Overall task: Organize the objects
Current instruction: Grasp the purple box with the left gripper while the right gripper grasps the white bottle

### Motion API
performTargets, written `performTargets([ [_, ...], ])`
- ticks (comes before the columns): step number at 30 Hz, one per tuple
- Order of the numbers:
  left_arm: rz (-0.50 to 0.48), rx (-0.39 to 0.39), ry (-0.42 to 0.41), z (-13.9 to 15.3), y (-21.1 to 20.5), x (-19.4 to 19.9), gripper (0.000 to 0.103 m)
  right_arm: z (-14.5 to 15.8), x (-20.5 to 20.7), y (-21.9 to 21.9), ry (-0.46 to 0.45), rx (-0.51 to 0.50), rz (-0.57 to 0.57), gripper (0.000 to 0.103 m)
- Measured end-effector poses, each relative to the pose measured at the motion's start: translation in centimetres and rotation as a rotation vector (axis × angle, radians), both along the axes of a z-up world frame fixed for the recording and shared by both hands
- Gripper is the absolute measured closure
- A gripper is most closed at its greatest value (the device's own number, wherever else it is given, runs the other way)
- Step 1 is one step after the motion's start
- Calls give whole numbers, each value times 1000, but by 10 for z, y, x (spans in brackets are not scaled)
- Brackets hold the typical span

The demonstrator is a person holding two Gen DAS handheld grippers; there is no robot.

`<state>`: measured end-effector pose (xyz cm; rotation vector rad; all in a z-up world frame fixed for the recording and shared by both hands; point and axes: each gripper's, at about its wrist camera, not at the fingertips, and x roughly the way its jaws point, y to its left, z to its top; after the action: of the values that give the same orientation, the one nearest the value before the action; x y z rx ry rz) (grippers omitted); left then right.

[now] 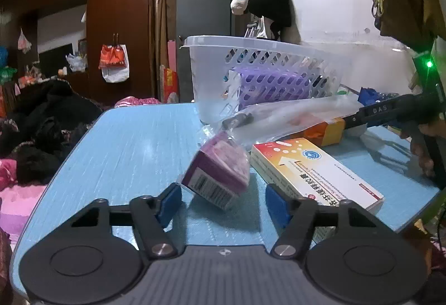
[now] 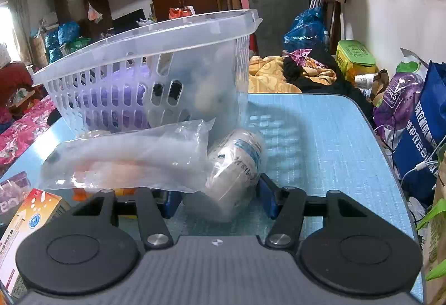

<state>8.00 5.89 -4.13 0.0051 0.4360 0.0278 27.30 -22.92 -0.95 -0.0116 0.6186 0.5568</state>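
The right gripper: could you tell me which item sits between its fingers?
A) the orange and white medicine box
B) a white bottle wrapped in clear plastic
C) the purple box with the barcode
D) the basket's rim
B: in the right wrist view, the right gripper has the plastic-wrapped white bottle between its blue pads, lying on the blue table in front of the basket.

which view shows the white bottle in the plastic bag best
The right wrist view: the white bottle lies close and central, inside its clear bag, between the right gripper's blue pads. In the left wrist view the bottle cannot be made out; only the right gripper's black finger shows, reaching in at that spot.
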Motion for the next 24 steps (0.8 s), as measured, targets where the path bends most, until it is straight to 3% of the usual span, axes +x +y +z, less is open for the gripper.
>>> performTargets([
  [2,10,20,-11,-1,-3,0,51,0,0,0,0,0,1,44],
  [11,19,72,-42,-3,-4,0,47,0,0,0,0,-1,2,45],
  [20,-4,-8,-64,-3,3,4,36,0,0,2,1,-2,8,46],
  [22,5,-38,-77,-2,6,5,38,0,0,2,1,-2,7,46],
  [23,9,-52,-82,-1,7,5,49,0,0,2,1,-1,7,46],
  [24,16,-58,-84,-1,8,6,50,0,0,3,1,0,6,47],
])
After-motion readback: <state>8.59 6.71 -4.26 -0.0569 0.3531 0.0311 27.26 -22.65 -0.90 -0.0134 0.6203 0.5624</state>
